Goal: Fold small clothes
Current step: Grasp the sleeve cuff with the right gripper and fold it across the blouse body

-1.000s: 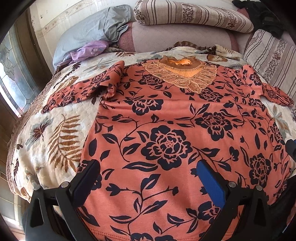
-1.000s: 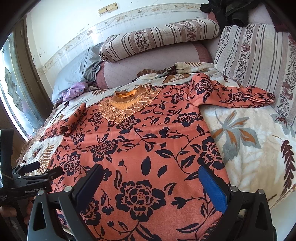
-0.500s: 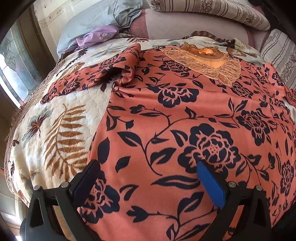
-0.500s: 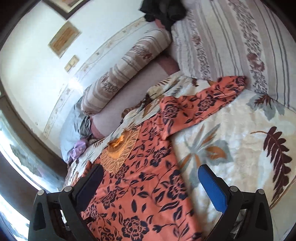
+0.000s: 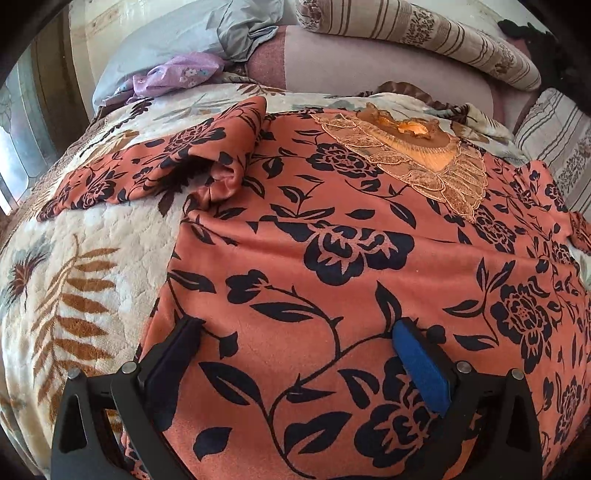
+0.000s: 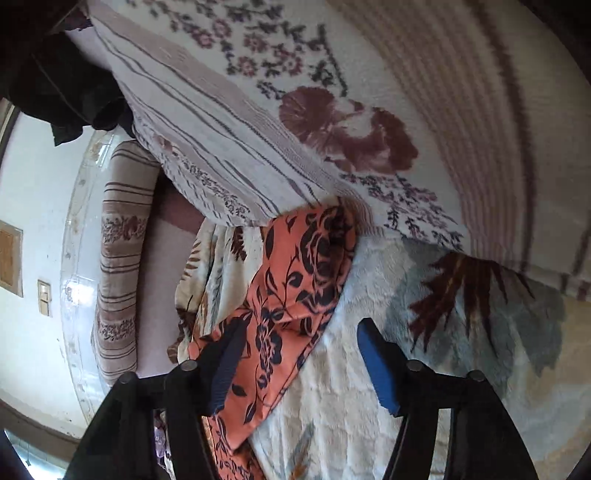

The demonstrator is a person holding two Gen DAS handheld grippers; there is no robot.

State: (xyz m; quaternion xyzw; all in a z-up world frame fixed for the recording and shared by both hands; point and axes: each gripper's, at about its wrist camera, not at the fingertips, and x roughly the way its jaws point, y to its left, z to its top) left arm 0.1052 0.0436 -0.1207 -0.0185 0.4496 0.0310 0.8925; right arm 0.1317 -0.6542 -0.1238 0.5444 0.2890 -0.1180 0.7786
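Left wrist view: your left gripper (image 5: 295, 354) hangs low over the near part of an orange floral top (image 5: 332, 258) spread flat on a leaf-print blanket (image 5: 92, 266), its lace neckline (image 5: 424, 155) toward the far pillows (image 5: 406, 33). Both fingers stand wide apart with nothing clamped; the fabric lies below and between them, and you cannot tell whether the tips touch it. One sleeve (image 5: 155, 173) lies folded to the left. Right wrist view, strongly rolled and blurred: your right gripper (image 6: 299, 339) is at the top's other sleeve (image 6: 295, 288), which reaches toward a striped floral cushion (image 6: 332, 110). Its jaws are closing, about half apart, the dark finger over the sleeve's edge, the blue one over bare blanket (image 6: 369, 424), no pinch visible
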